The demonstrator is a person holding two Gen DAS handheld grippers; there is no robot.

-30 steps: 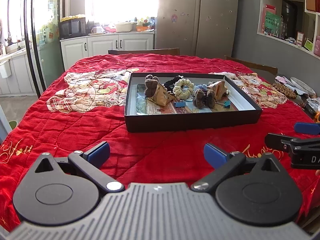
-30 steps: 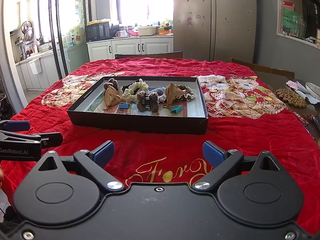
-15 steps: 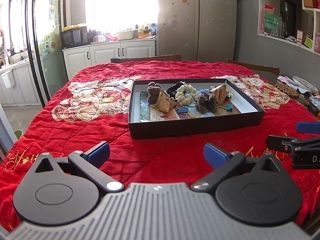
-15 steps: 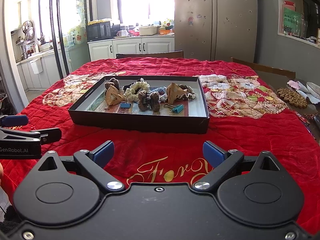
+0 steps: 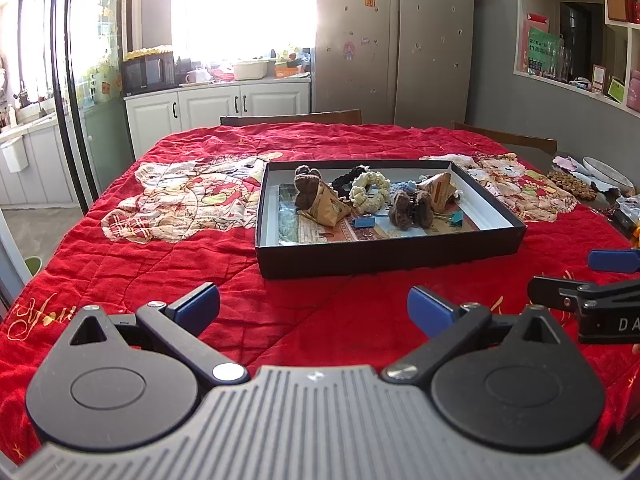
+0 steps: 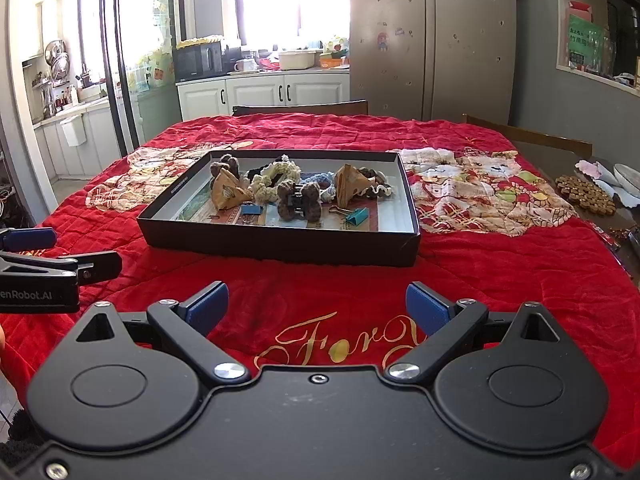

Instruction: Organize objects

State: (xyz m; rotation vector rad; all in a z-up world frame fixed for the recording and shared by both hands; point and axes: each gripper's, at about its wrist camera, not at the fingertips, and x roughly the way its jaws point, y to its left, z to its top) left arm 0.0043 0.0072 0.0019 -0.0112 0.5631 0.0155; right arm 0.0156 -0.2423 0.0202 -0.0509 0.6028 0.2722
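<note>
**Tray of small items at frame centre, both hand-held grippers wide open and empty**

The shallow black tray (image 5: 384, 250) sits at centre frame in both views, on the red quilted cloth (image 5: 160, 264) covering the counter. Inside it lie a cream crochet scrunchie (image 5: 370, 190), a brown knitted hair clip (image 5: 412, 208), two tan paper wedge packets (image 5: 326, 206), a blue binder clip (image 5: 363, 222) and a teal binder clip (image 6: 357, 215), clustered toward the tray's far half.

Left hand-held gripper (image 5: 314, 306): lower centre of the left wrist view, jaws spread wide, nothing between the blue pads, short of the tray's near wall.

Right hand-held gripper (image 6: 317, 306): lower centre of the right wrist view, jaws equally wide, holding nothing, above gold lettering on the cloth.

Each hand-held gripper appears at the other view's side edge.
</note>
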